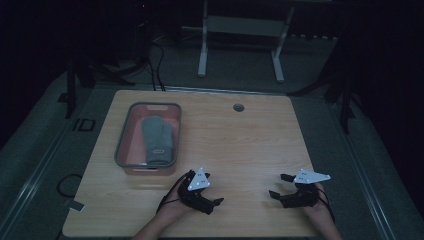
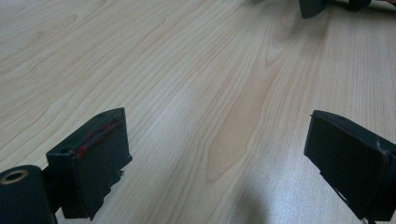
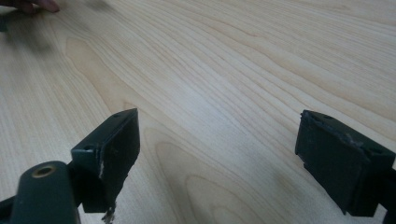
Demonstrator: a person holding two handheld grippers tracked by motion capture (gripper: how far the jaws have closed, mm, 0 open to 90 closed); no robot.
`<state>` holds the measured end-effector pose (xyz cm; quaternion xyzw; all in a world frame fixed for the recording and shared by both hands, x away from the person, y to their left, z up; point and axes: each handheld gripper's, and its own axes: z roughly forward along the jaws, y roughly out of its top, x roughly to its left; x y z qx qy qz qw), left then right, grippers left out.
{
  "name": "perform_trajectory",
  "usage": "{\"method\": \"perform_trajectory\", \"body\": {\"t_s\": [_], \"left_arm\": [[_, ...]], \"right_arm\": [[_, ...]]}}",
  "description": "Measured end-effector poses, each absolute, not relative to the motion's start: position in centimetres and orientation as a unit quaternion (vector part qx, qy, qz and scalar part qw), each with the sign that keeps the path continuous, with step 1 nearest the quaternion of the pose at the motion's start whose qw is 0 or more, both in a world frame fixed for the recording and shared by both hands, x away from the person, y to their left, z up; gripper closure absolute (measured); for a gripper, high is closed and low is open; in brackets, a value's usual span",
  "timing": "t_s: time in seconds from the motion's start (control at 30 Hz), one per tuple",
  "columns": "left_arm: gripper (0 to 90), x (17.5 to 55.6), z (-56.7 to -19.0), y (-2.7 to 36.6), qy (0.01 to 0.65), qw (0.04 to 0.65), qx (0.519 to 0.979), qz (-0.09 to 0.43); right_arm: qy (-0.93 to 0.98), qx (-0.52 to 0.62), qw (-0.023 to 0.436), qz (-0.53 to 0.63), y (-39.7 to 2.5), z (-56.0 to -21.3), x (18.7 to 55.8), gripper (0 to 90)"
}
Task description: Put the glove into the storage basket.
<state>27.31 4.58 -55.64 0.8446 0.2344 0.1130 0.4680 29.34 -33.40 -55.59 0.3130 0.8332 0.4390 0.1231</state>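
Both forearms are coming in from the bottom edge; the left gripper (image 1: 206,192) is sitting lower centre, jaws gaping wide (nothing between them), and the right gripper (image 1: 281,186) is resting lower right, jaws spread too.

- Smooth, pale wood-grain table (image 2: 196,84) is seen beneath both grippers' jaws.
- Matt black pads (image 3: 112,154), frayed at edges.
- Grey knitted cloth (image 1: 158,140) in plastic-looking tray (image 1: 121,142), beyond the left gripper (image 1: 206,196).

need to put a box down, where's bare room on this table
The widest bare patch of the table lies right of the basket, running from the round hole down to the left hand-held gripper and the right hand-held gripper. The far left is crowded: the basket holds a grey folded cloth.
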Motion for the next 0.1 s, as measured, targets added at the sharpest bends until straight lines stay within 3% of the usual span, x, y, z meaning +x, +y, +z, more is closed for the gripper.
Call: {"method": "perform_trajectory", "body": {"t_s": [0.1], "left_arm": [[7.0,27.35,-55.69,4.63,0.236,0.469,0.844,0.111]], "right_arm": [[0.835,0.313,0.123,0.437,-33.4,-55.63,29.39,13.8]]}}
